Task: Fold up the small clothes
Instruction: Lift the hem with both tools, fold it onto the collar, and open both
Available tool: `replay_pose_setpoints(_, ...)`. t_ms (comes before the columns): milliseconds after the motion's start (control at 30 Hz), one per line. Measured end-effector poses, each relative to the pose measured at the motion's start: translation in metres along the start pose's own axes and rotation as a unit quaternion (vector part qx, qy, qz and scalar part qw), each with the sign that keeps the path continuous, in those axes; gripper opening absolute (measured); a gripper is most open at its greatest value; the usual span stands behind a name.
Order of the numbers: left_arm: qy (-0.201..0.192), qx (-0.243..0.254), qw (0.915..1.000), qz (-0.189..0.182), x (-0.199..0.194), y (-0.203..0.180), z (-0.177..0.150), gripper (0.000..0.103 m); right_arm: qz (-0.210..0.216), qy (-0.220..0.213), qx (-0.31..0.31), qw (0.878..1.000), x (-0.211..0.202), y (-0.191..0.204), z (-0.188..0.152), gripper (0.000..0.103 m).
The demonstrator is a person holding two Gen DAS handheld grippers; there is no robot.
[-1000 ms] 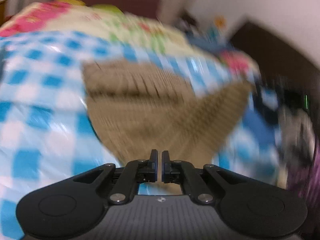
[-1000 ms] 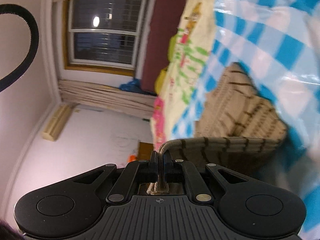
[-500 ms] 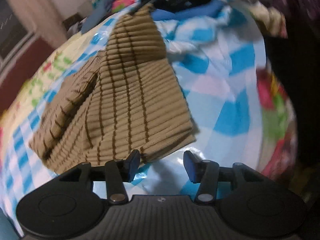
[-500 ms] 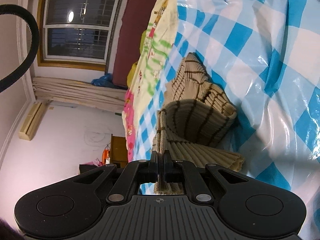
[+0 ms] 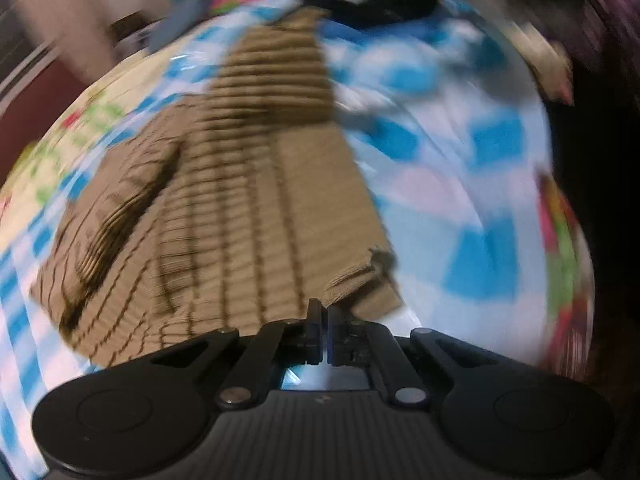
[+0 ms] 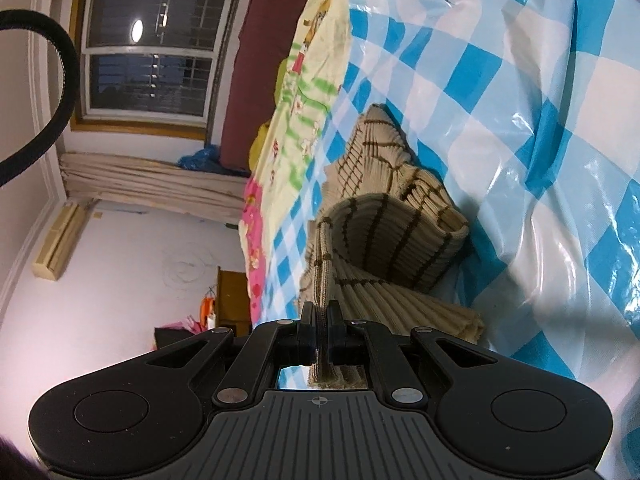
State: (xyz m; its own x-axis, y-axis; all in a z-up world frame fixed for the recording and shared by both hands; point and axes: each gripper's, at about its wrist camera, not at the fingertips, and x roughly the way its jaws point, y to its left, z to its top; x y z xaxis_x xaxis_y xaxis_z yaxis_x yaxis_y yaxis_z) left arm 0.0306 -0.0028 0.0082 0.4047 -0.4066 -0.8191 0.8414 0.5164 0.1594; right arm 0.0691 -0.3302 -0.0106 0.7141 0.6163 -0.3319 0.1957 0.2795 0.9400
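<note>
A small tan ribbed knit garment (image 5: pixel 240 200) with thin brown stripes lies on a blue-and-white checked plastic sheet (image 5: pixel 480 184). In the blurred left wrist view my left gripper (image 5: pixel 324 308) is shut at the garment's near right corner; whether cloth sits between the pads is unclear. In the right wrist view the same garment (image 6: pixel 384 240) is partly folded over itself. My right gripper (image 6: pixel 321 312) is shut on its edge, and a strip of knit runs between the pads.
The checked sheet (image 6: pixel 500 100) covers a bed with a yellow printed quilt (image 6: pixel 308 92) beyond it. Dark and mixed clothes (image 5: pixel 540 32) are piled at the far right of the left view. A window (image 6: pixel 148 64) and curtains fill the wall behind.
My left gripper was open half a second ago and is now shut at the garment's near corner. My right gripper keeps its hold; the garment has been drawn closer and more folded.
</note>
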Motion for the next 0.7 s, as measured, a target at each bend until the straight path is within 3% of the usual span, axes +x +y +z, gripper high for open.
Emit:
replay_pose_setpoints(133,-0.043,-0.104,0.9932,0.029,-0.012,0.032,0.002,0.010,0.013,-0.019,0.000,1.000,-0.002,0.008,0.010,0.006)
replay_pose_setpoints(233,-0.082,-0.169,0.9806,0.057,-0.029,0.062,0.003,0.010,0.021,-0.035,-0.009,0.999,0.000,0.017,0.020,0.006)
replay_pose_setpoints(367,-0.148,-0.255,0.9500,0.103,-0.054,0.116,0.005,0.010,0.035,-0.056,-0.022,0.998,0.015,0.034,0.041,0.006)
replay_pose_setpoints(467,-0.188,-0.291,0.9272,0.143,-0.064,0.156,0.007,0.010,0.048,-0.070,-0.035,0.996,0.038,0.050,0.061,0.006)
replay_pose_setpoints(700,-0.205,-0.385,0.8833,0.171,-0.019,0.243,-0.003,0.010,0.036,-0.078,-0.051,0.995,0.124,0.070,0.106,0.006)
